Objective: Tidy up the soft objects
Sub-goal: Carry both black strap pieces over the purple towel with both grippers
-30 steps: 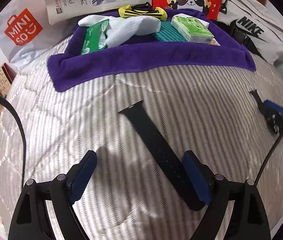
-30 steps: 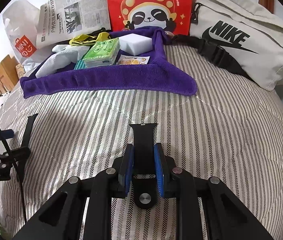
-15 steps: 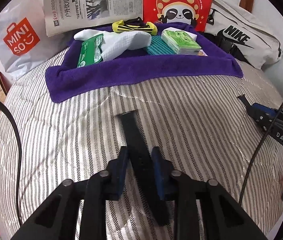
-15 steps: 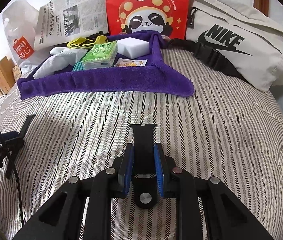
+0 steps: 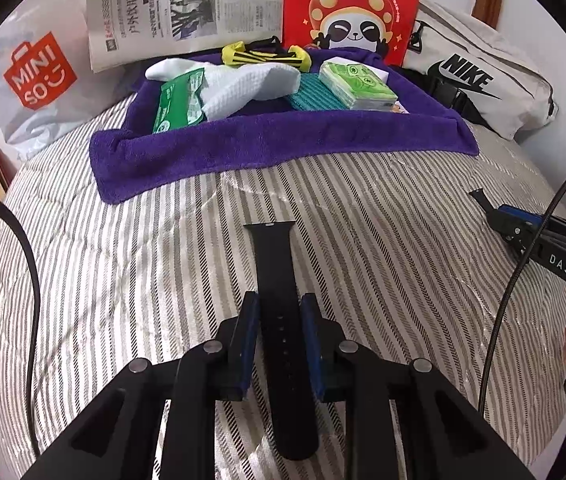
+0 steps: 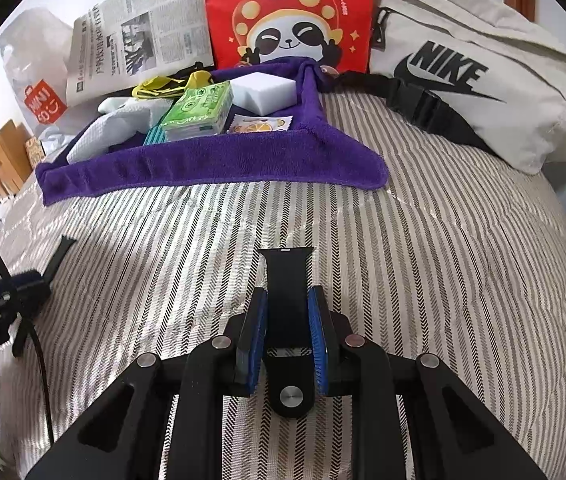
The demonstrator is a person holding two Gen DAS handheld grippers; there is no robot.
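Note:
My left gripper (image 5: pixel 279 308) is shut on a long black watch strap with holes (image 5: pixel 275 264), held above the striped bedspread. My right gripper (image 6: pixel 287 300) is shut on a shorter black strap piece with a metal stud (image 6: pixel 287 280). A purple towel (image 5: pixel 283 140) lies ahead at the back of the bed, also in the right wrist view (image 6: pixel 219 160). On it lie a white cloth (image 5: pixel 243 84), green tissue packs (image 5: pixel 357 84), a white sponge (image 6: pixel 263 90) and a yellow-black band (image 5: pixel 263 54).
A red panda bag (image 5: pixel 351 8), a newspaper (image 5: pixel 179 4), a Miniso bag (image 5: pixel 35 76) and a Nike bag (image 6: pixel 475 80) stand along the back. The right gripper shows at the right edge of the left wrist view (image 5: pixel 523 228). Striped bedspread (image 6: pixel 463 260) lies between.
My left gripper has closed on the long strap, which lay slanted on the bed, and lifted it straight. The right gripper has kept its hold on the short strap.

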